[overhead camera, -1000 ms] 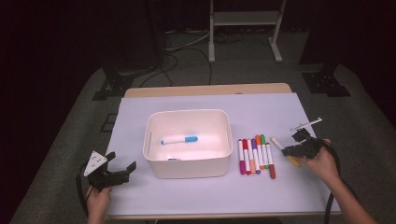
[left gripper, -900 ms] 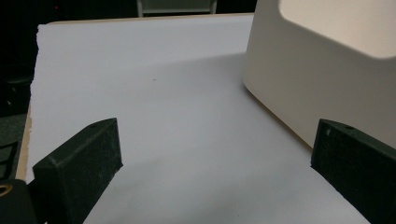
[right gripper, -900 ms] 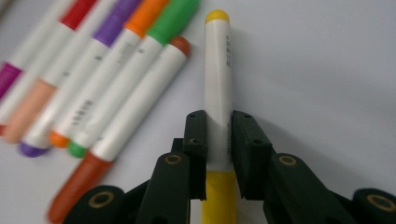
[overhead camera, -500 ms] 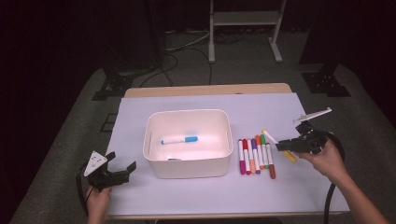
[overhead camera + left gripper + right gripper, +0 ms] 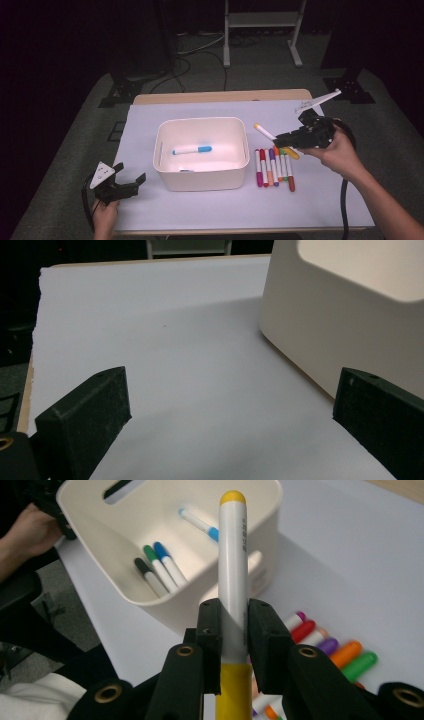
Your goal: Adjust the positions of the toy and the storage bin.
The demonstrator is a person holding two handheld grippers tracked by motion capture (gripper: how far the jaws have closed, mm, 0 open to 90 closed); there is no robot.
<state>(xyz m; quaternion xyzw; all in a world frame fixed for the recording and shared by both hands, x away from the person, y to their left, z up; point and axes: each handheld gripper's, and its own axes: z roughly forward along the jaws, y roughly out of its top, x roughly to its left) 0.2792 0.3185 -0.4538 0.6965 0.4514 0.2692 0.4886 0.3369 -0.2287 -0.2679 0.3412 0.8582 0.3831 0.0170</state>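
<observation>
My right gripper point(image 5: 287, 137) point(image 5: 233, 625) is shut on a yellow marker point(image 5: 272, 138) point(image 5: 233, 575), lifted above the row of markers point(image 5: 274, 169) on the white sheet and pointing at the white bin point(image 5: 202, 152) point(image 5: 165, 545). Inside the bin lie a light-blue marker point(image 5: 192, 149) point(image 5: 200, 523) and, by its near wall, a black point(image 5: 150, 580), a green point(image 5: 159, 569) and a blue marker point(image 5: 170, 565). My left gripper point(image 5: 131, 182) point(image 5: 230, 425) rests open on the sheet at the front left, its jaws wide apart with nothing between them, beside the bin's wall point(image 5: 345, 325).
A white sheet point(image 5: 310, 200) covers the wooden table point(image 5: 220, 96). Several coloured markers point(image 5: 330, 650) lie side by side right of the bin. A metal stand point(image 5: 260, 30) and cables are on the floor behind the table.
My right gripper has risen from the marker row and swung left toward the bin, carrying the yellow marker. The left gripper has stayed in place.
</observation>
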